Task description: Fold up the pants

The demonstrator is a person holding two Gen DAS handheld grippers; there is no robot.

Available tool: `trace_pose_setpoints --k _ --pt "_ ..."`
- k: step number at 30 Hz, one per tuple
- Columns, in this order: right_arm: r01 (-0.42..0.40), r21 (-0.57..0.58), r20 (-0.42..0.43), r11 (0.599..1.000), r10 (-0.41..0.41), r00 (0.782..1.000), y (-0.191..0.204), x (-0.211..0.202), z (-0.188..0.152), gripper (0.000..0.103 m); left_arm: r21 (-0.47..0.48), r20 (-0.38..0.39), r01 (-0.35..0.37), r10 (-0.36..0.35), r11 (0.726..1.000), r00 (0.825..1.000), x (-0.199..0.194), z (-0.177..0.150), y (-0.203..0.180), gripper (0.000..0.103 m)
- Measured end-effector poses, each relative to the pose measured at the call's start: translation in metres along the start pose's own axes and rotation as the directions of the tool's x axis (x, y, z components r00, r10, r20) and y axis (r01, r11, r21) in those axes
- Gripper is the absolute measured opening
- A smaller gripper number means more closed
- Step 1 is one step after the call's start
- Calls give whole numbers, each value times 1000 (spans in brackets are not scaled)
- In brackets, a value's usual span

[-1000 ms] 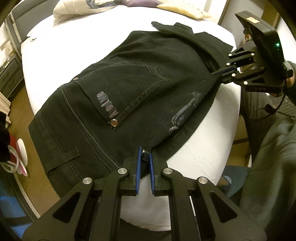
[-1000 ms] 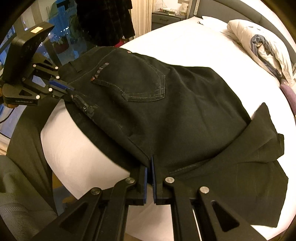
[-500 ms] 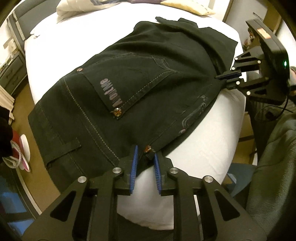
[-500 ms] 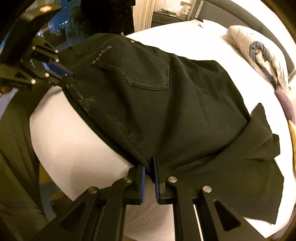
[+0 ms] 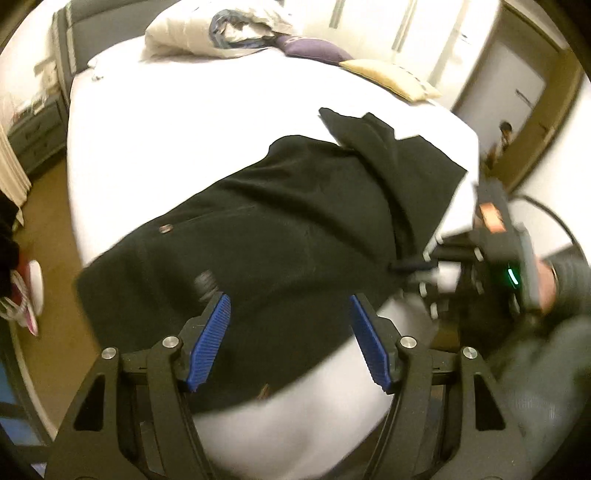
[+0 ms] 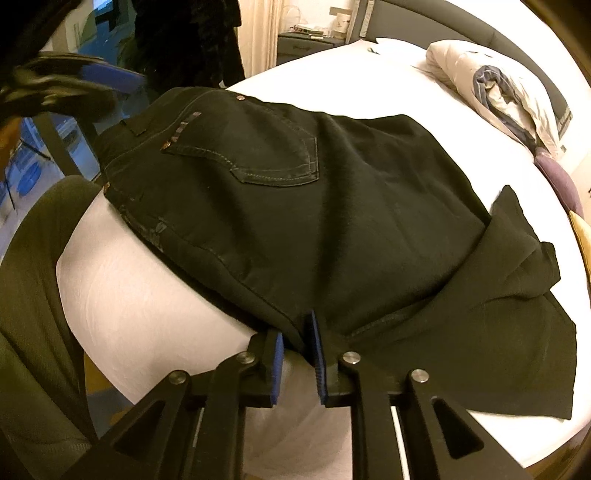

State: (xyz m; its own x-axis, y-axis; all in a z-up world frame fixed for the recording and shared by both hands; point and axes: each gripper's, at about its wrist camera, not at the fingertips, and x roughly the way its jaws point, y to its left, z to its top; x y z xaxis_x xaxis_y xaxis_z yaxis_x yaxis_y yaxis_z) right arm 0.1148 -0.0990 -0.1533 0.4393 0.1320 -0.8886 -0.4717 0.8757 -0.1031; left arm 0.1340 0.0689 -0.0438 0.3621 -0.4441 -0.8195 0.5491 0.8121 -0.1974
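Left wrist view: black pants (image 5: 295, 229) spread across the near corner of a white bed (image 5: 177, 122), waist end draped over the mattress edge toward the lower left, legs running up and to the right. Left tongs (image 5: 290, 345) spread wide, blue ribbed pads (image 5: 208, 341) apart with nothing between them, hovering above the near hem area of the cloth. Right tongs (image 5: 413, 266) seen at the right edge of the pants, tip against the fabric; too blurred to tell whether clamped or loose. Whole view smeared by motion, so pocket stitching and lettering hard to read; only a small metal rivet (image 5: 165, 229) distinct. Pillows (image 5: 221, 29) heaped at the far head end, a purple cushion (image 5: 314, 48) and a yellow one beside them.

Right wrist view: same pants (image 6: 314, 206) lying flat, back pocket (image 6: 258, 151) with pale stitching turned up, waistband toward the upper left, one leg folded back at the right with its cuff overlapping the other. Right tongs (image 6: 298, 363) narrow but parted a little, fold of the near edge of the cloth sitting between the pads, right pad (image 6: 317, 354) against the denim, left pad standing slightly off. Left tongs (image 6: 70, 92) a dark blur at the upper left, clear of the waistband; opening unreadable here. Heavy dull denim, smooth taut sheet, rounded mattress corner. Lower rim cut off by the black tong frames.
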Motion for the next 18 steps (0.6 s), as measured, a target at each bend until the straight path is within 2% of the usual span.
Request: trace_pose_setpoints --k 3,4,5,6,7,9,12,14,16,18 --pt "-11 42 13 999 10 1000 -3 -4 -4 29 -60 -49 56 -59 997 997 53 7 -8 65" --pt "-23 54 15 998 23 1000 -4 -6 -8 38 -76 -84 42 -48 996 995 73 4 -9 65" --pt "-57 74 16 996 56 998 -9 -9 -10 54 -76 -128 5 -15 997 992 93 -2 -9 64" --pt "-115 90 16 989 114 993 -15 -14 -15 61 -65 -124 -10 1 998 992 101 -5 -11 64" --pt "-135 96 19 986 133 991 -19 -18 -18 65 -51 -94 -16 11 999 995 100 -9 -13 64" --pt "-155 130 34 979 151 988 -33 -33 -27 65 -48 -94 -11 7 999 996 93 -10 -15 64" --pt "-214 287 94 934 195 976 -80 -53 -29 65 -91 -72 -24 17 996 997 71 1 -14 64" --pt "-202 405 159 892 149 976 -122 -64 -19 65 -102 11 18 -17 995 1000 53 18 -20 64" --pt "-170 501 181 848 89 979 -164 -66 -1 65 -118 39 51 -47 992 998 56 32 -26 64" --pt "-110 547 169 830 20 985 -198 -59 26 65 -147 37 82 -77 986 996 72 42 -28 64"
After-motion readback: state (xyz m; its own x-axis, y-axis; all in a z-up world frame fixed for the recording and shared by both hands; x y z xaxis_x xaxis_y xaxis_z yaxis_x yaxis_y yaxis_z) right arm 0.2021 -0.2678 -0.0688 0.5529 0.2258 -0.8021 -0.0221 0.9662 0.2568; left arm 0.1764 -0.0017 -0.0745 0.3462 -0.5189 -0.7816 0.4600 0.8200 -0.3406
